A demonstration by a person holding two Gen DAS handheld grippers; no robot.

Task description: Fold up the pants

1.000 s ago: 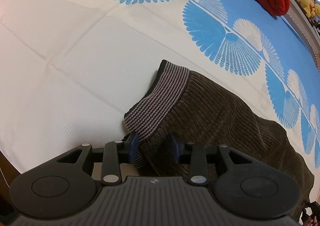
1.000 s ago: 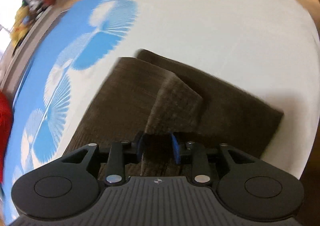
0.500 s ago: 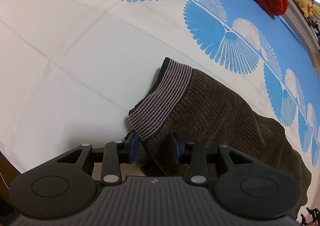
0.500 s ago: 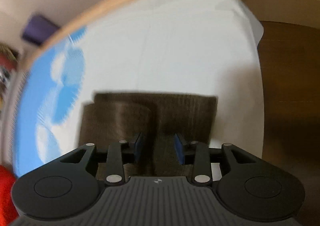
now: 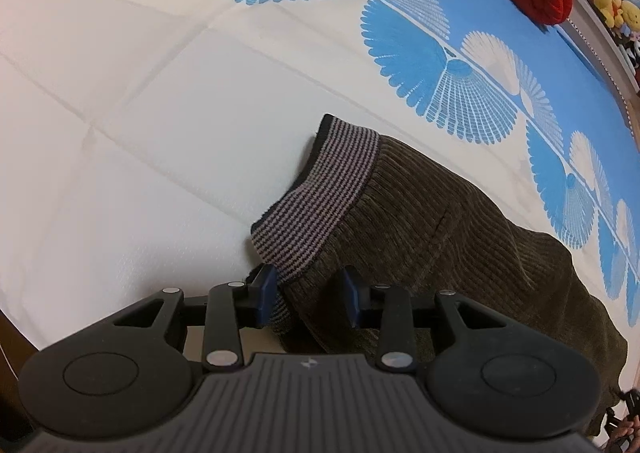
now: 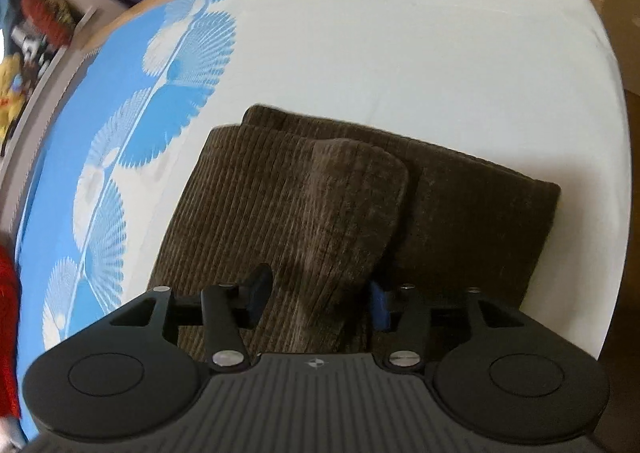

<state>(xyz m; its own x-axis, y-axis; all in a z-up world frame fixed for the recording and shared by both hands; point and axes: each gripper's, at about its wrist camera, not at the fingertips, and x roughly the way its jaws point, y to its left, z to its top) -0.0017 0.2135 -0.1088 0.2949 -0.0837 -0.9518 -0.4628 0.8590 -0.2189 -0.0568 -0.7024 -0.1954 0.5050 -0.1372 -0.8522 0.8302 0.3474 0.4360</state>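
Pants: 1 pair, left claw grasping waistband, right claw opening around leg.

We find no readable words, numbers or brand names in either view. The only mark is a small pale emblem, without letters, on the ribbed body of the left gripper and likewise on the right gripper.
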